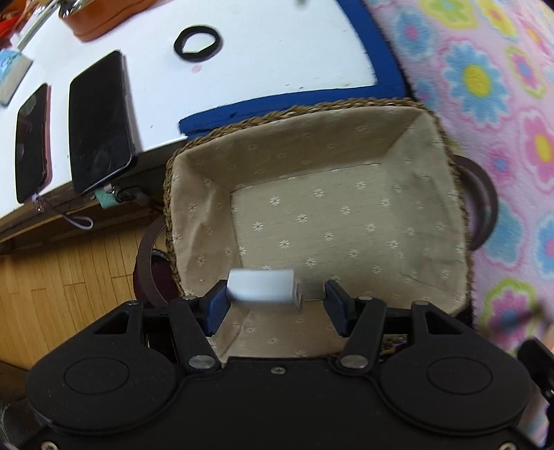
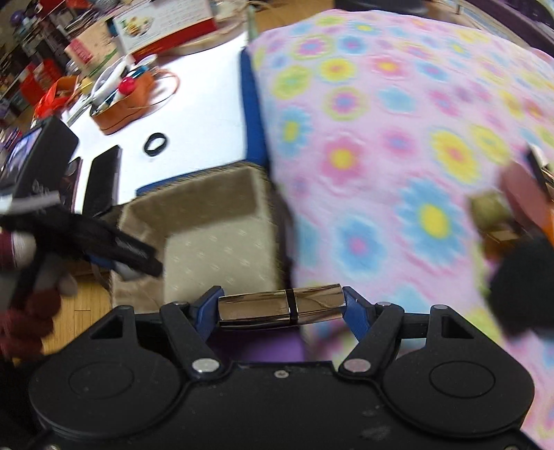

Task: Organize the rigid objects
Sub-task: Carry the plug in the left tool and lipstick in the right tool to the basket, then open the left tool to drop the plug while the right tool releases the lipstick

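A woven basket (image 1: 460, 194) with a beige flowered lining stands beside the white table; it also shows in the right wrist view (image 2: 194, 197). My left gripper (image 1: 273, 303) hangs over the basket's near end with its jaws open. A white plug adapter (image 1: 263, 285) lies against the left finger, apart from the right one, blurred. My right gripper (image 2: 281, 306) is shut on a shiny metal tube (image 2: 281, 306), held crosswise between its pads, to the right of the basket. The left gripper (image 2: 135, 258) shows in the right wrist view, over the basket's left side.
On the white table (image 1: 277, 62) lie two black phones (image 1: 98, 124), a black ring (image 1: 196, 43) and an orange case (image 1: 97, 17). A pink flowered blanket (image 2: 398, 138) covers the right. A brown tape roll (image 1: 145, 263) sits left of the basket.
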Demonstrator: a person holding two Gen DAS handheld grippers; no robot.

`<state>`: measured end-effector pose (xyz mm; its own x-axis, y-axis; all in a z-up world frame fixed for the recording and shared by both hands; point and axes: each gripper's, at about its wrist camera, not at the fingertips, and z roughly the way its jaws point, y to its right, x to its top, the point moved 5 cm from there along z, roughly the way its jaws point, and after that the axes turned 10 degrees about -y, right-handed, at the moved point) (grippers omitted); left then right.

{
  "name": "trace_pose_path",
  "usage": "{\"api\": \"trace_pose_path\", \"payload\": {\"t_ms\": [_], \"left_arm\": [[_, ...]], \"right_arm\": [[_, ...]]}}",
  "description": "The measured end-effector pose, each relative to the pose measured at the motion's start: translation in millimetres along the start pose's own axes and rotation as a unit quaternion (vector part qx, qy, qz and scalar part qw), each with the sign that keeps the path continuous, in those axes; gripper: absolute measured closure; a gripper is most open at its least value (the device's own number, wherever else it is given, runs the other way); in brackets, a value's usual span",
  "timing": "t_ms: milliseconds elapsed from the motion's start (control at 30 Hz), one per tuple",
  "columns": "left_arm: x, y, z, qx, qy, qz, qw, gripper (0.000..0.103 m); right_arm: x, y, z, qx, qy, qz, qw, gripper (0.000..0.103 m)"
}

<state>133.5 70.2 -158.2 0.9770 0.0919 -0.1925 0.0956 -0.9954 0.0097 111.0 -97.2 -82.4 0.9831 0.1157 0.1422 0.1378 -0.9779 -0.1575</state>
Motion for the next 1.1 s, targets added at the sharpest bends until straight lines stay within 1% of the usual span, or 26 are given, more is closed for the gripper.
{"api": "trace_pose_path", "payload": {"t_ms": [167,267,367,433,533,600,667,767,900,1100], "left_arm": [[0.5,-8.8,13.7,0.004,-0.014,-0.006,0.9999,0.047],[0.0,-14.1,22.1,-0.007,-0.032,-0.012,0.9994,0.047],[-0.4,-14.5,22.6,-0.008,-0.030,-0.009,0.9995,0.047],[-0.5,-13.5,21.7,-0.006,-0.029,-0.007,0.9995,0.047],[-0.5,-12.7,20.8,-0.005,-0.034,-0.005,0.9994,0.040],[-1.2,-13.5,21.1,-0.005,-0.039,-0.008,0.9992,0.040],[-0.8,-15.4,22.2,-0.006,-0.044,-0.011,0.9990,0.040],[-0.4,-17.7,23.2,-0.007,-0.045,-0.012,0.9989,0.039],[0.0,-17.7,23.9,-0.003,-0.045,-0.007,0.9989,0.038],[-1.1,-17.2,21.5,0.004,-0.043,-0.005,0.9991,0.032]], "right_arm": [[25.7,-27.4,32.9,0.004,-0.022,0.000,1.000,0.031],[32.6,-30.5,49.4,0.008,-0.031,0.005,0.999,0.030],[37.2,-33.9,59.1,0.009,-0.034,0.012,0.999,0.030],[39.4,-34.9,62.8,0.007,-0.036,0.014,0.999,0.030],[41.2,-34.4,65.1,-0.002,-0.033,0.014,0.999,0.029],[42.4,-34.5,64.4,-0.009,-0.029,0.011,0.999,0.024],[42.9,-34.2,63.8,-0.012,-0.027,0.010,1.000,0.022],[41.8,-33.5,63.6,-0.013,-0.027,0.009,1.000,0.022],[38.5,-31.4,64.1,-0.013,-0.029,0.011,0.999,0.019],[34.4,-27.1,65.3,-0.016,-0.036,0.018,0.999,0.018]]}}
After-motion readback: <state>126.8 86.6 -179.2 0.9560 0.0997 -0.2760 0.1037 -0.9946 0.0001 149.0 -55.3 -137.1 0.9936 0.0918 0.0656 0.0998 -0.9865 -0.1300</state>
